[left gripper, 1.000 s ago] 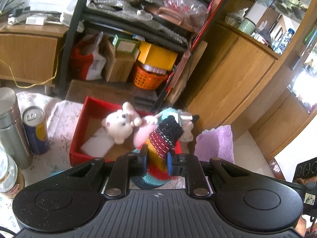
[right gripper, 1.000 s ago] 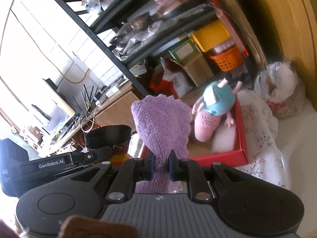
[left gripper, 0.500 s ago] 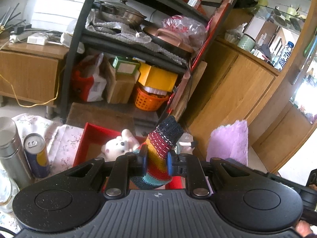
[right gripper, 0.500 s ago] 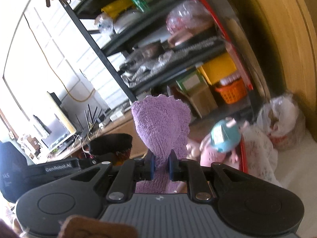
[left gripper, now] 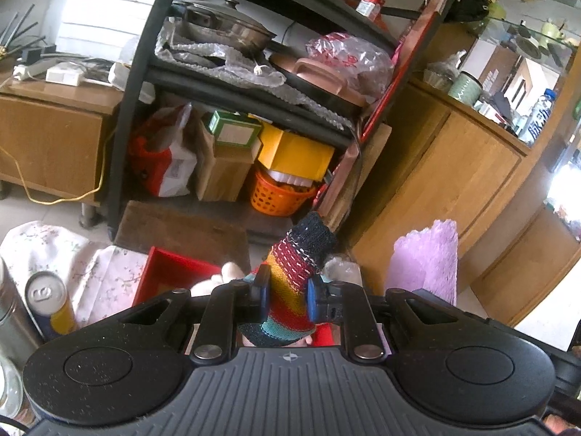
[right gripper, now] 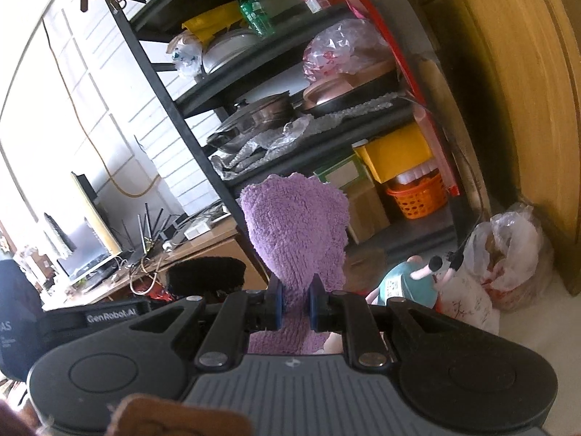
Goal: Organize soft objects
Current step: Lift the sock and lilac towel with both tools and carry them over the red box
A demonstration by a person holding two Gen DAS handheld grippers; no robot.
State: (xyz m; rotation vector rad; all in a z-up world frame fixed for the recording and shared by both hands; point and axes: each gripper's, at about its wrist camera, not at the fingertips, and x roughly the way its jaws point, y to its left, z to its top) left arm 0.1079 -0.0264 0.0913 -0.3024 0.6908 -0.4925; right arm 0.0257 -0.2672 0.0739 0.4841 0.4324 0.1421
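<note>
My left gripper (left gripper: 285, 296) is shut on a rainbow-striped knitted sock (left gripper: 297, 272) with a dark cuff, held up in the air. Below it, mostly hidden by the gripper, is a red box (left gripper: 163, 272) with a white plush (left gripper: 228, 272) in it. My right gripper (right gripper: 294, 305) is shut on a fluffy purple cloth (right gripper: 297, 232), also held up; the cloth shows in the left wrist view (left gripper: 425, 265) at the right. A teal and pink plush (right gripper: 410, 287) shows low in the right wrist view.
A black shelf rack (left gripper: 152, 72) with pots, boxes and an orange basket (left gripper: 279, 196) stands ahead. Wooden cabinets (left gripper: 435, 181) are at the right. A can (left gripper: 47, 298) and a steel flask stand on a floral cloth (left gripper: 101, 276) at the left. A plastic bag (right gripper: 508, 254) lies on the floor.
Both grippers have risen and tilted up with their items. The red box and plush toys have dropped low in both views and are now mostly hidden.
</note>
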